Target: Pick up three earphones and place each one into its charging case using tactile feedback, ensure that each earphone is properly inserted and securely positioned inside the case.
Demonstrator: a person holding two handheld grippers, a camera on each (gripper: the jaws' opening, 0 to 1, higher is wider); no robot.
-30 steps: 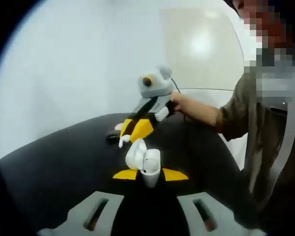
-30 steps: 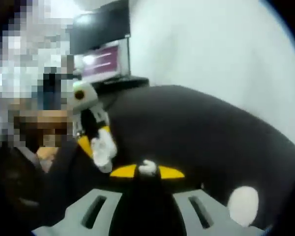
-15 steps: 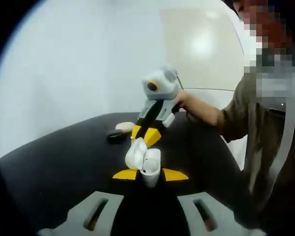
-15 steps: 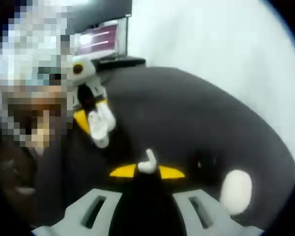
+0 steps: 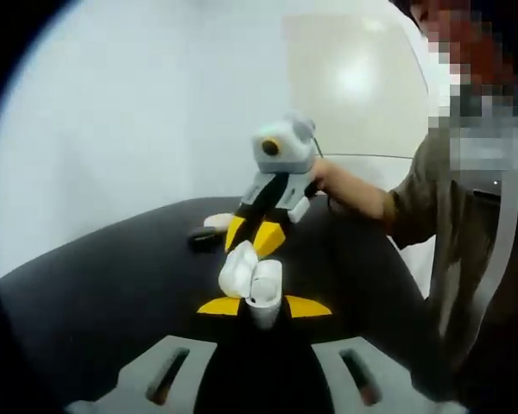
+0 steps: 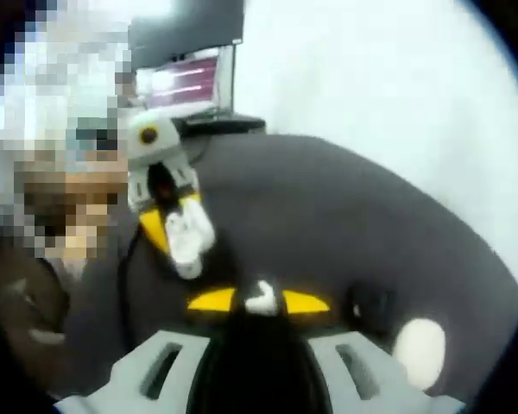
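Table [image 5: 112, 276]: we work above its dark top, both tools lifted clear so the parts can meet in the air.
Left gripper [image 5: 264, 306]: we pinch the open white charging case [image 5: 253, 283] upright, mouth up, to receive the bud.
Right gripper [image 6: 260, 302]: we clamp a small white earphone [image 6: 261, 297] at the yellow tips, near the case.
Spare case [image 6: 421, 352]: white oval resting on the table, awaiting its turn, we judge.
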